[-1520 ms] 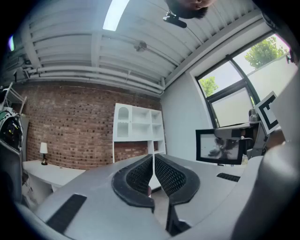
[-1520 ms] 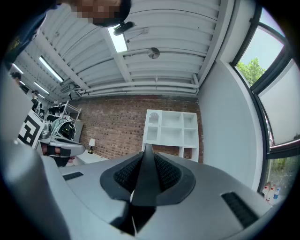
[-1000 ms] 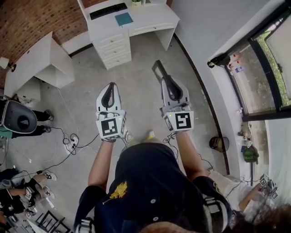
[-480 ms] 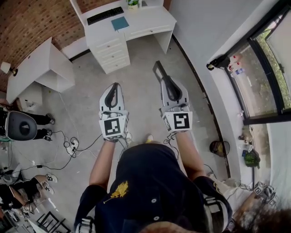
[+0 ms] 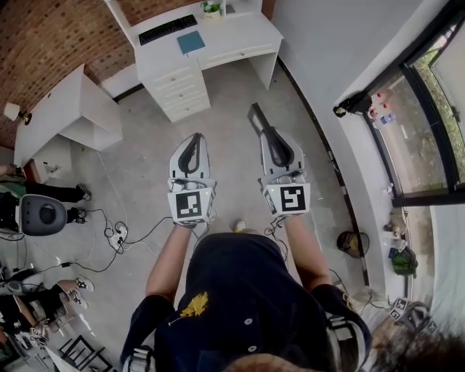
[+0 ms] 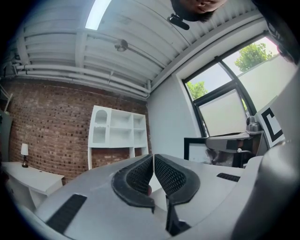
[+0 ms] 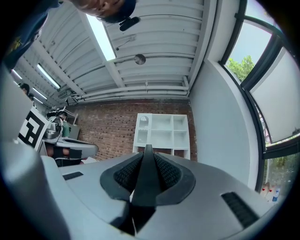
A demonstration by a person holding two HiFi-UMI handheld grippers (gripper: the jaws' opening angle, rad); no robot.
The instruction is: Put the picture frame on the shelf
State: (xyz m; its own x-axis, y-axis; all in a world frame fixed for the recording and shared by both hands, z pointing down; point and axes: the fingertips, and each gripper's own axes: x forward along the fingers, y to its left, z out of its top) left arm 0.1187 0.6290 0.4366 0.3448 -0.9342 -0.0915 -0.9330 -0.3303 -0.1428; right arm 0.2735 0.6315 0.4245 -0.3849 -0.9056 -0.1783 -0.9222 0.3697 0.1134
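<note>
**Frame in hand, shelf ahead: mind that leading corner**

Your right gripper [image 5: 267, 134] has its jaws clenched on one edge of the picture frame [image 5: 255, 115]. The frame stands edge-on between the pads and juts out past the tips. Your left gripper [image 5: 192, 139] carries nothing, and its jaws are pressed together at the tips.

The white shelf [image 7: 161, 132] stands against the brick wall, well apart from you, above the bench [image 5: 243, 33].

The likeliest trouble is that protruding corner. It will reach the shelf before your jaws do, so it could knock a divider or the shelf's front edge. A knock there could lever the thin frame round in a one-edge grip, or pull it loose. Letting go before the frame is fully seated in a compartment could tip it forward onto the bench.

On the bench below the shelf lie a keyboard [image 5: 167, 29], a blue book [image 5: 190, 42] and a small plant [image 5: 211, 7], all under any fall. A tangle of cables [image 5: 116, 232] lies on the floor to your left, near your feet. A low white table [image 5: 65, 109] sits further left. Someone is seated on that side, well apart from you.
</note>
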